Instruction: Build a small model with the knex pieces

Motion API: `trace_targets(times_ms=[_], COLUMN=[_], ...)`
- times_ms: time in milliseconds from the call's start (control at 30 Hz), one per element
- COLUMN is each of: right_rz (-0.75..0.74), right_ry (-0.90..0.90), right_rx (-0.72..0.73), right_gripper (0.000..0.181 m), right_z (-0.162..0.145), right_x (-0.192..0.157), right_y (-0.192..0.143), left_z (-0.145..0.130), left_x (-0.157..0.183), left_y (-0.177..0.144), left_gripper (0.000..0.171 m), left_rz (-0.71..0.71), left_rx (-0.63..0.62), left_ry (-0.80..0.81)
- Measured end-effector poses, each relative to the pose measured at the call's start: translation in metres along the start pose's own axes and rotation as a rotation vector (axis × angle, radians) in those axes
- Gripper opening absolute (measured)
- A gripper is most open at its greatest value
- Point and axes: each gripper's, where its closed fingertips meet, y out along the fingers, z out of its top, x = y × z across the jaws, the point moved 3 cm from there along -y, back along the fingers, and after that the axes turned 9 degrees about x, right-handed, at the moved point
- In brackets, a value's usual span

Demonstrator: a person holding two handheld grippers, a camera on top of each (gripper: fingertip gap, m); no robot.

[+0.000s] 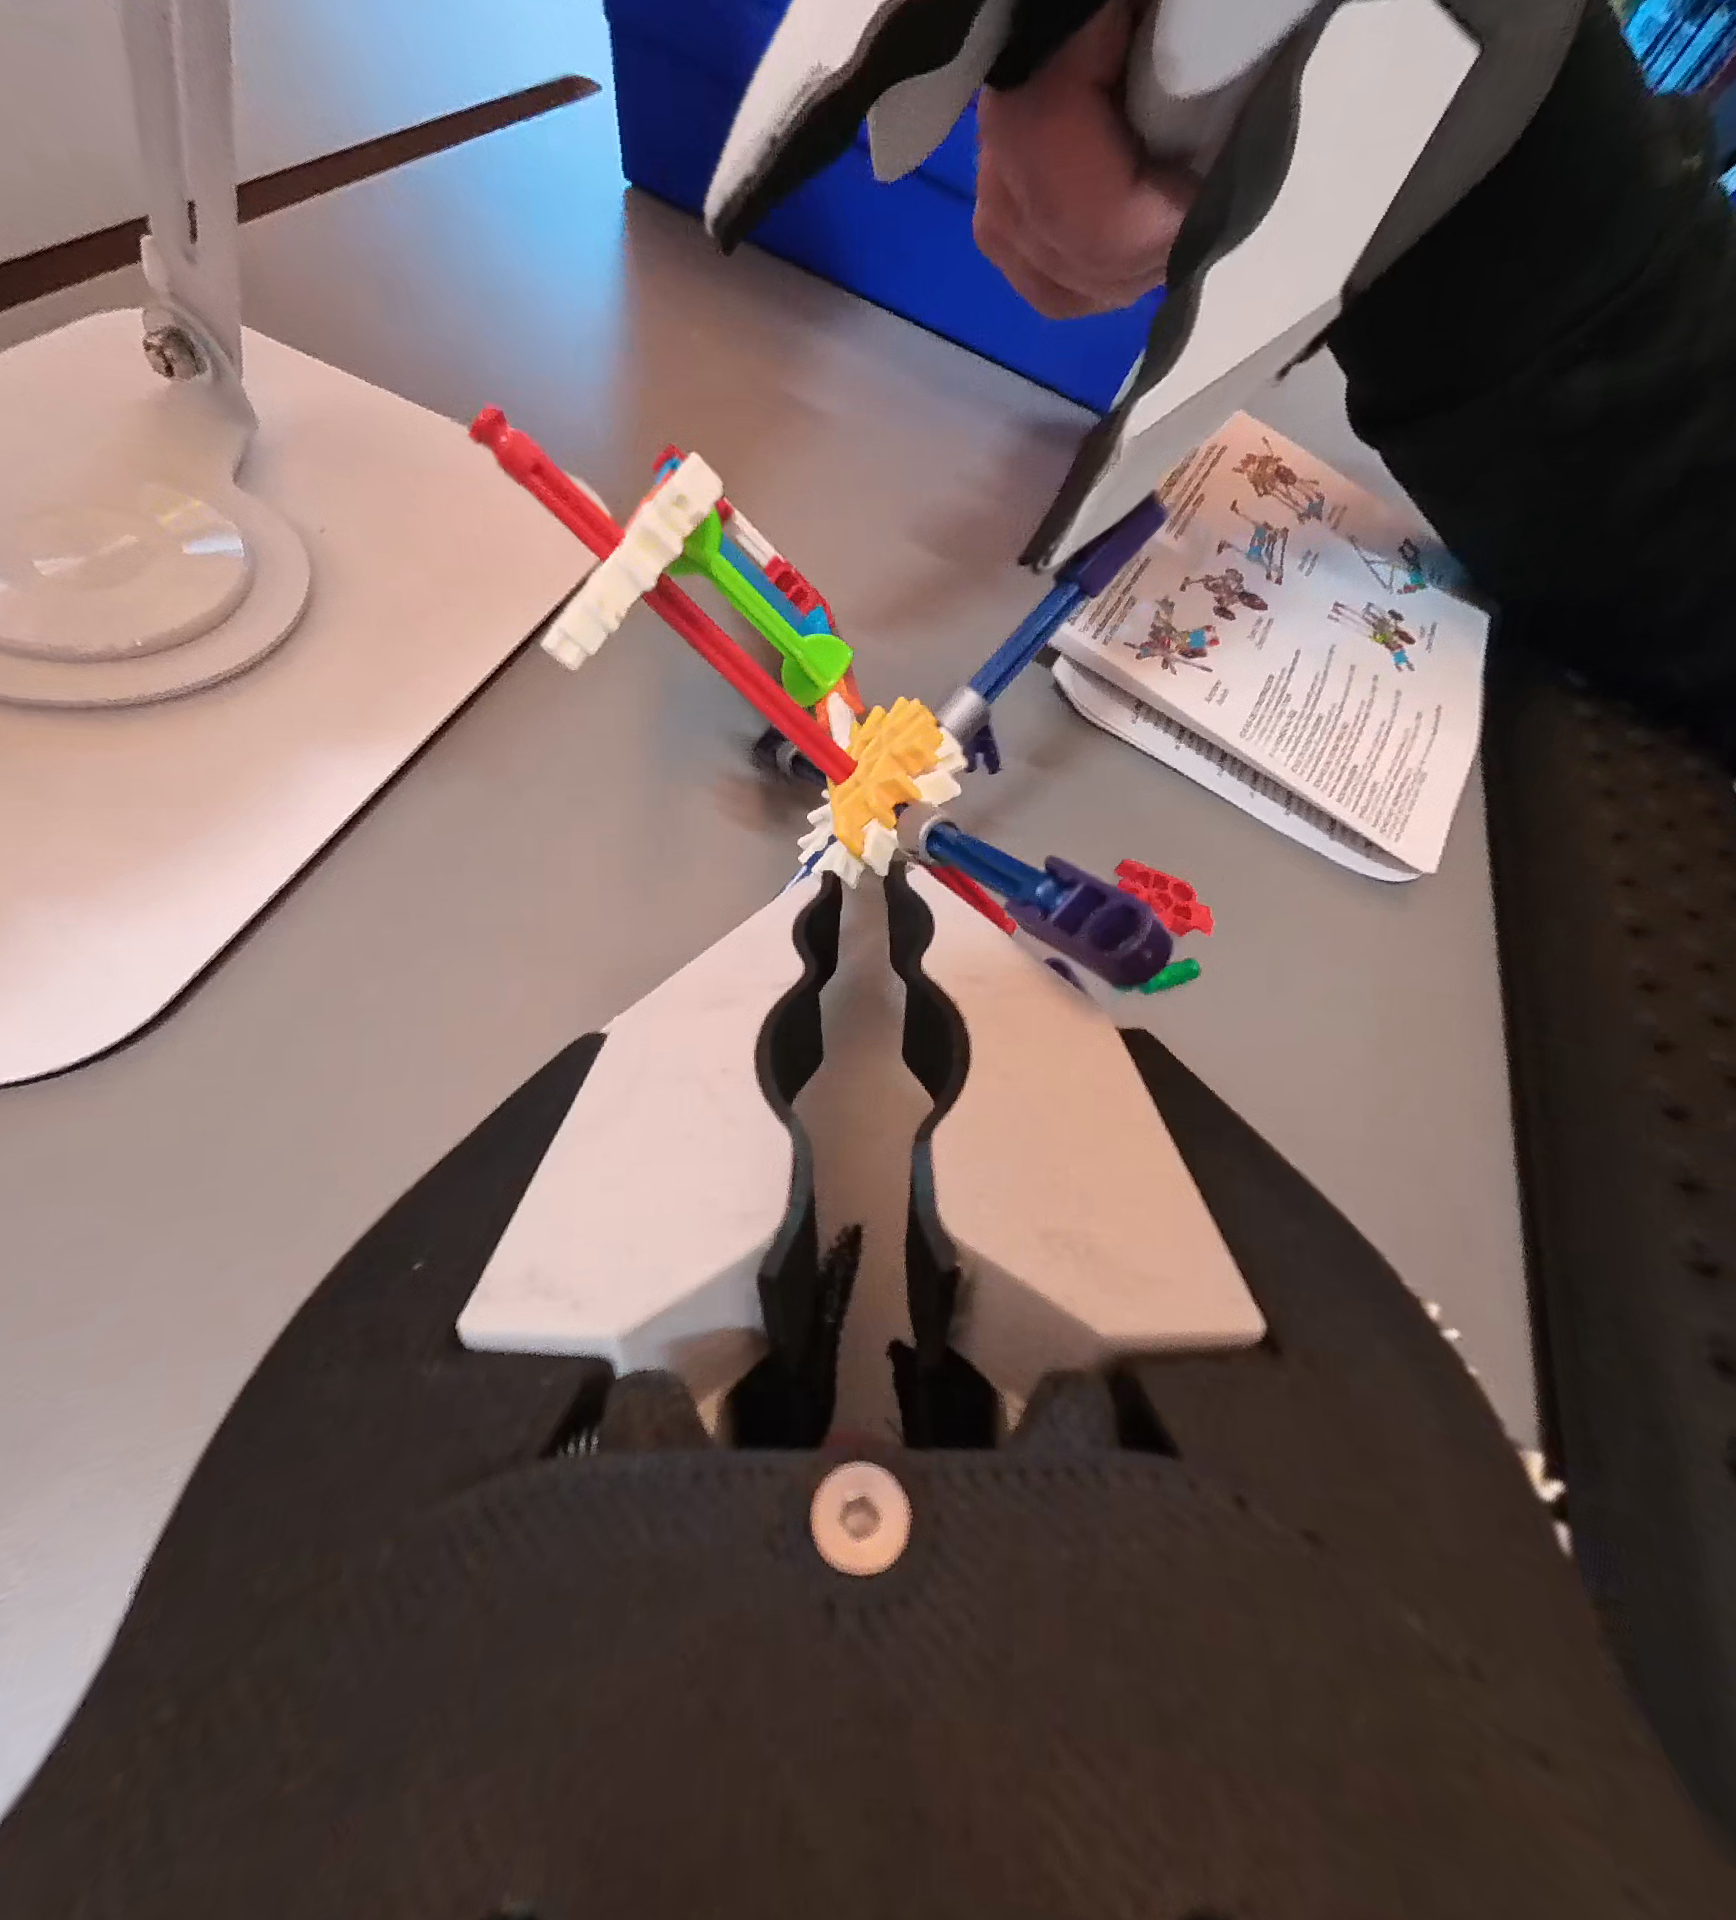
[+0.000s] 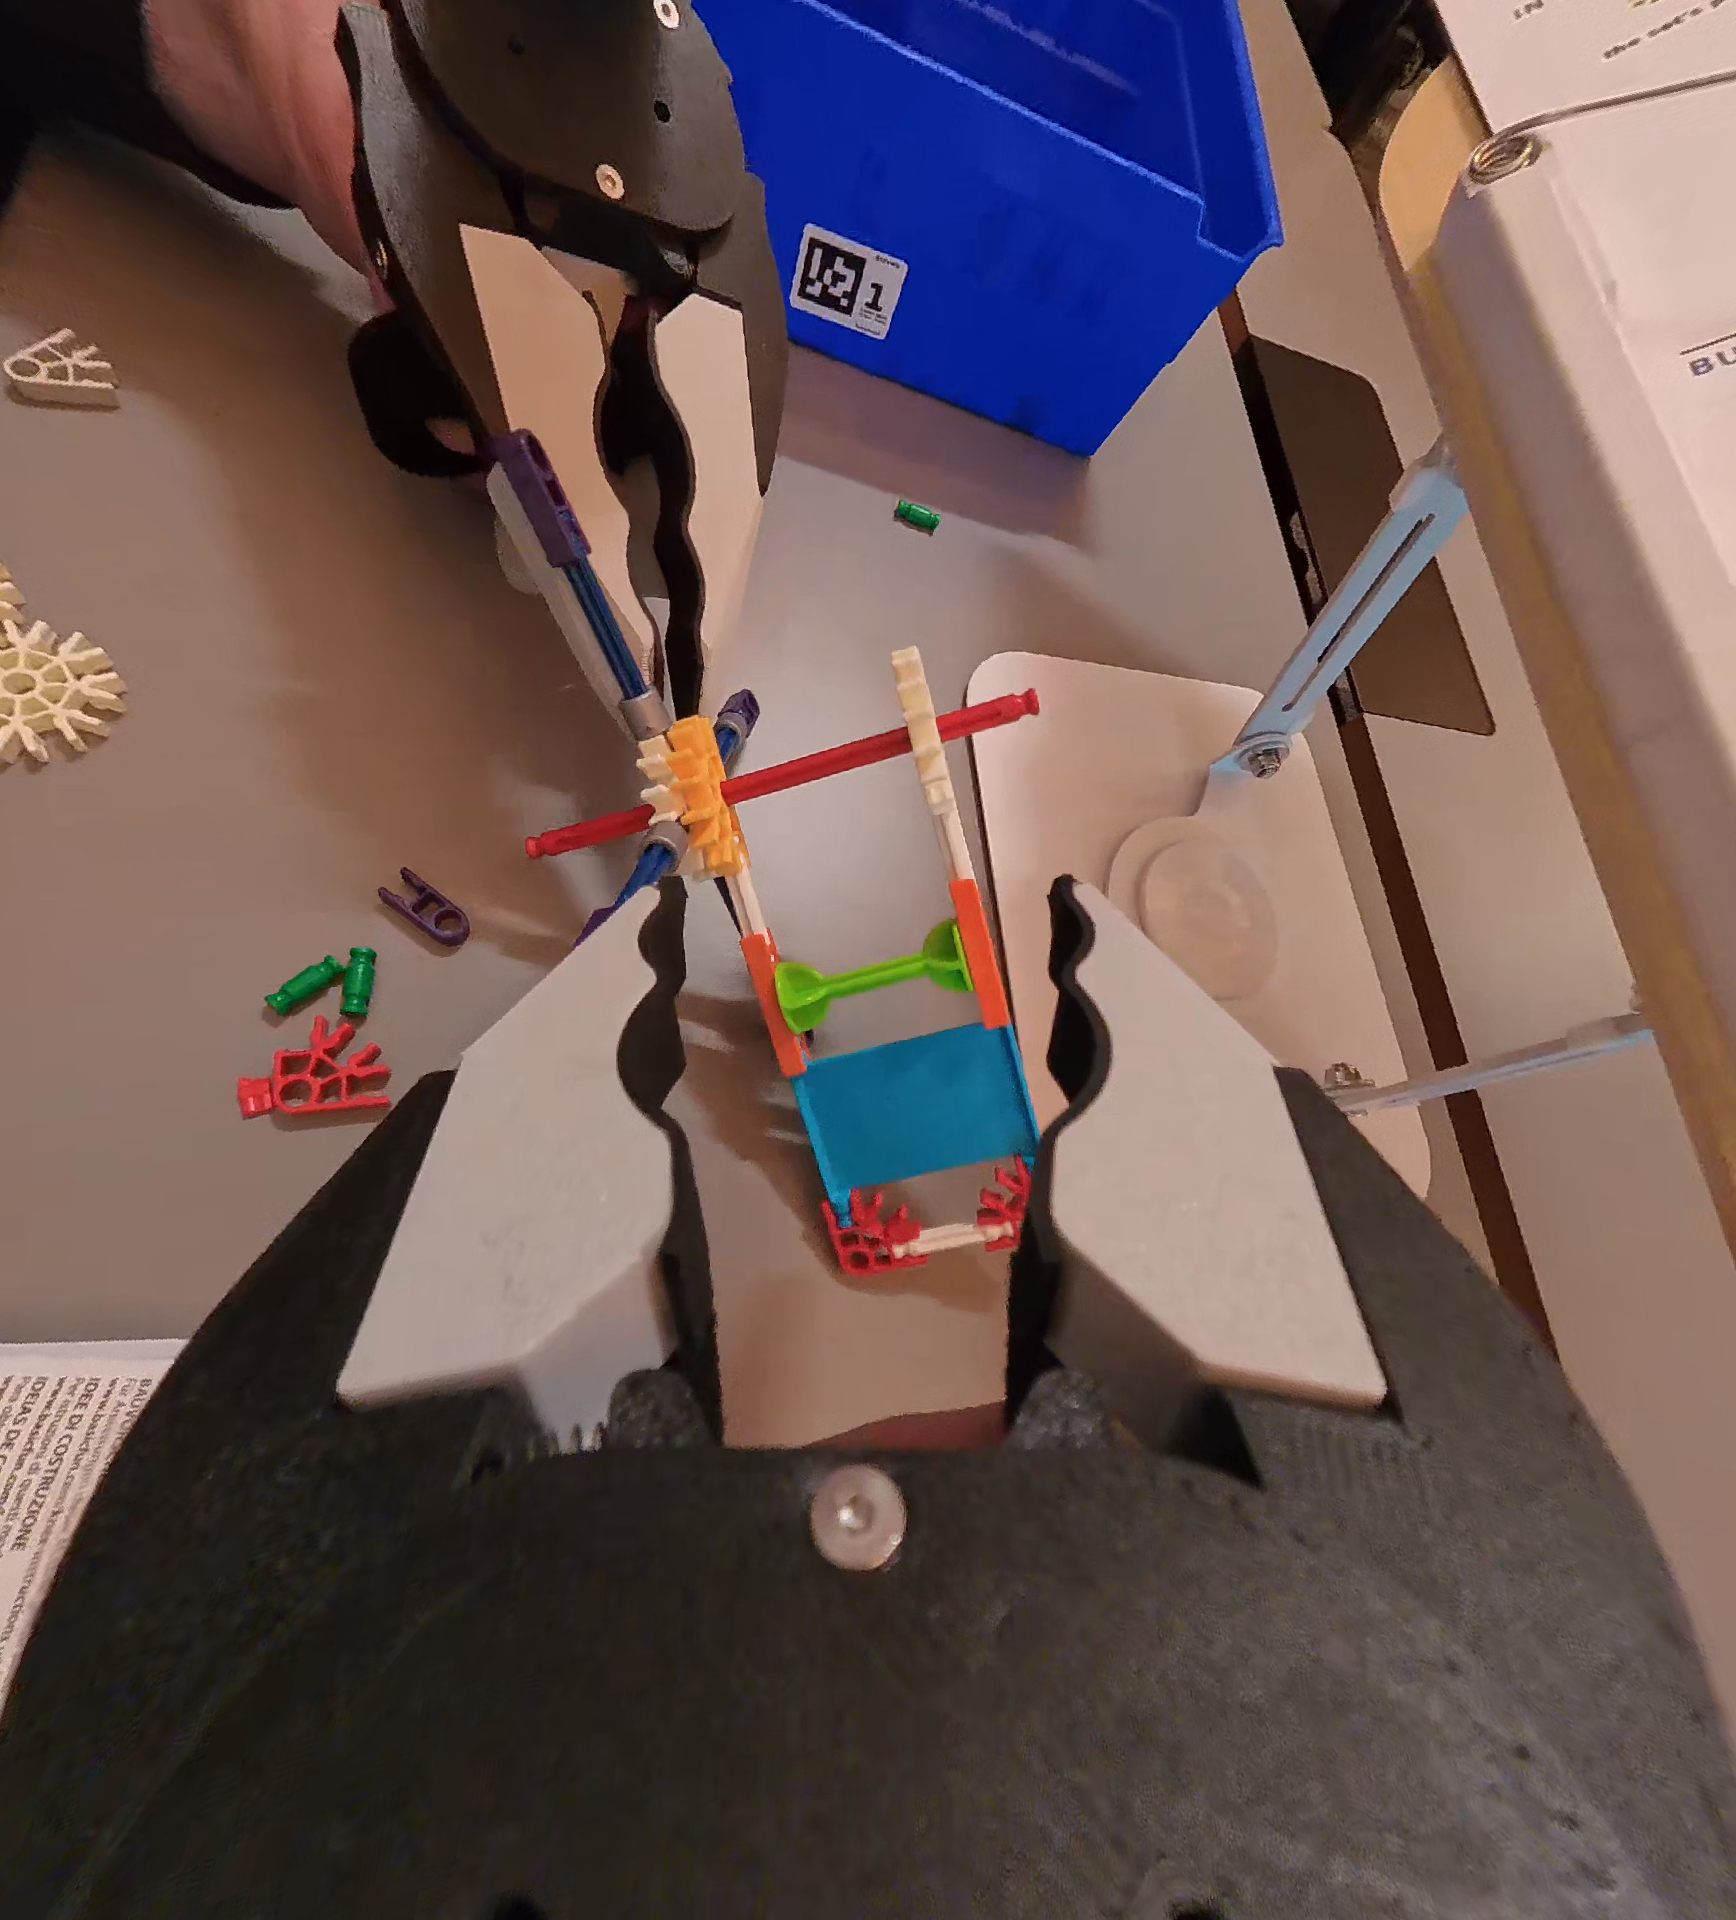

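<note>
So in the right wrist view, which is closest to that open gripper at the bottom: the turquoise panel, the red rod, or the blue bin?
From the right gripper:
1. Turquoise panel, between its fingers.
2. Red rod, farther ahead, crossing the model.
3. Blue bin, farthest, at the top.

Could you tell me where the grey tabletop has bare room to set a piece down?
Bare grey tabletop lies between the white snowflake connectors and the colourful rod-and-connector model. It is crowded around the loose green rods and red fan-shaped connector.
</note>
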Motion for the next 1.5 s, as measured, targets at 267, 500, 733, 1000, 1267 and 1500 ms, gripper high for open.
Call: trace_targets(times_ms=[267, 500, 733, 1000, 1267, 1500], right_rz=[-0.003, 0.006, 0.001, -0.007, -0.018, -0.011], right_ry=[0.027, 0.041, 0.059, 0.078, 0.099, 0.125], right_rx=[0.015, 0.008, 0.016, 0.028, 0.047, 0.05], right_gripper=[0.069, 0.07, 0.069, 0.069, 0.068, 0.067], right_z=[0.0, -0.003, -0.002, -0.004, -0.004, -0.007], right_x=[0.003, 0.003, 0.006, 0.011, 0.017, 0.017], right_y=[-0.003, -0.002, -0.007, -0.012, -0.017, -0.015], left_z=[-0.001, -0.001, 0.0, 0.001, 0.006, 0.013], left_x=[-0.005, -0.012, -0.011, -0.004, -0.004, -0.006], left_y=[0.0, 0.0, 0.001, 0.003, 0.007, 0.007], left_gripper=[0.0, 0.0, 0.002, 0.003, 0.0, 0.002], left_rz=[-0.015, 0.005, 0.021, 0.045, 0.051, 0.092], left_rx=[-0.002, 0.008, 0.005, -0.01, 0.025, 0.058], left_ry=[-0.132, -0.153, -0.097, 0.068, 0.078, 0.12])
